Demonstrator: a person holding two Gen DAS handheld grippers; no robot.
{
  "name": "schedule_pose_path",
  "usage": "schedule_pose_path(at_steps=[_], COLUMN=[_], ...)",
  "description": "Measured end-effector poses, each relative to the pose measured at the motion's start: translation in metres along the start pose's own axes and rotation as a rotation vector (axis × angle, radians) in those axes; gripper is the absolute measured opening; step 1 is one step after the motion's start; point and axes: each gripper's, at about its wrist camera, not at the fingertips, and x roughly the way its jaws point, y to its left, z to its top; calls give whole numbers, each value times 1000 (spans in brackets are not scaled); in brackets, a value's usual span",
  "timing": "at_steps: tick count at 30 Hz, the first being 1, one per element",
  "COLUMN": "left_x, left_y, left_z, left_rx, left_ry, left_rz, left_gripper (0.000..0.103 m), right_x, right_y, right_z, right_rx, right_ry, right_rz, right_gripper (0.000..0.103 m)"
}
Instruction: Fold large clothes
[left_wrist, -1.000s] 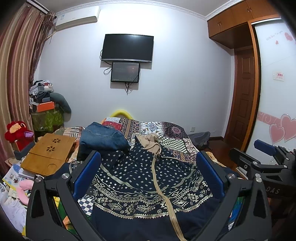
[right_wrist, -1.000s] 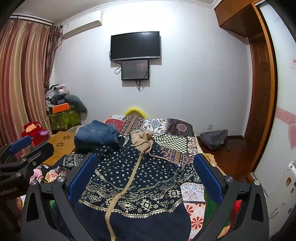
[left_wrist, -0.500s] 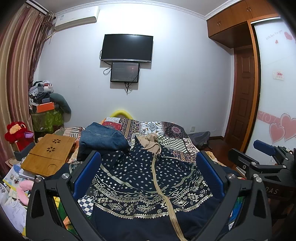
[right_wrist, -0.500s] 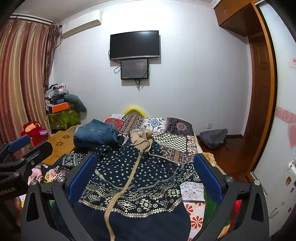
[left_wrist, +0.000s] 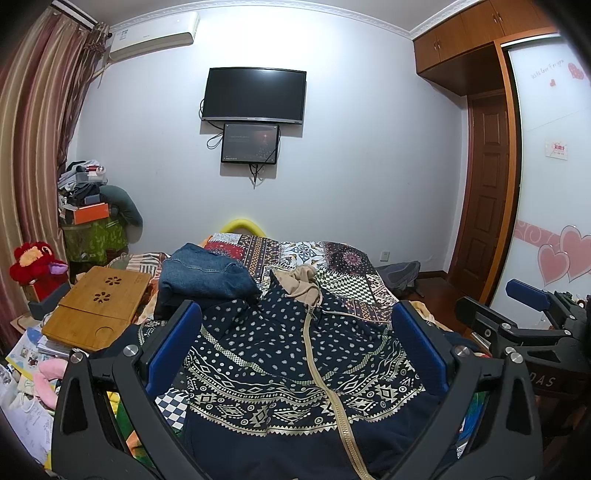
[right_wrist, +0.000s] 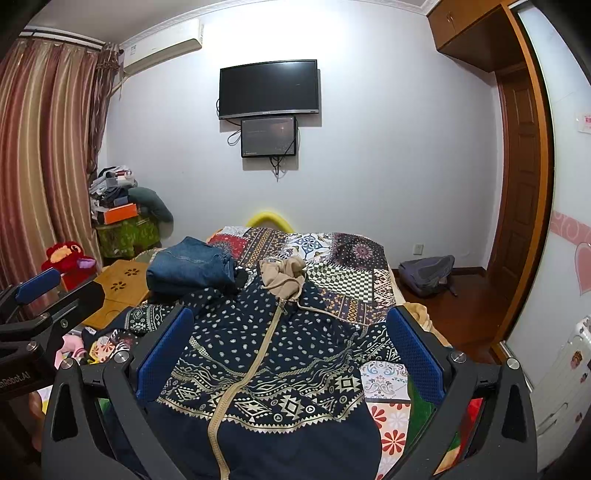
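You are holding both the left gripper (left_wrist: 295, 332) and right gripper (right_wrist: 290, 336) wide open and empty over the unfolded navy patterned zip hoodie (right_wrist: 273, 350) at frame centre; folded blue jeans (right_wrist: 188, 266) are lying upper left.

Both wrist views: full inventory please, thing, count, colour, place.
Zip-up hooded jacket: 1, navy with cream pattern, beige hood, spread on bed.
Folded jeans: 1 stack, blue denim, bed's far left.
Patchwork bedspread: 1, multicolour, covering bed.
Bamboo lap tray: 1, tan, left of bed.
Plush toy: 1, red, far left.
Wall television: 1, black, far wall; smaller screen below.
Air conditioner: 1, white, upper left.
Backpack: 1, grey, floor by door.
Left gripper: 1, black with blue pads, open above jacket.
Right gripper: same, open.
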Motion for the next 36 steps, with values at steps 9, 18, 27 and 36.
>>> schedule_pose_path(at_steps=[9,18,27,36], left_x=[1,19,62,119], left_y=[1,21,77,150], left_z=[1,7,9,-9], left_rx=[0,-22,-97,-168], left_ry=[3,23,84,200], left_rz=[5,57,201,394], left_gripper=[103,103,103,103], right_x=[1,18,58,117], right_y=[0,0,-8,-16], right_z=[-1,6,11,12], right_rx=[1,-16,-2,16], right_ry=[2,33,94,198], right_rz=[3,8,15,20], right_gripper=[103,103,103,103])
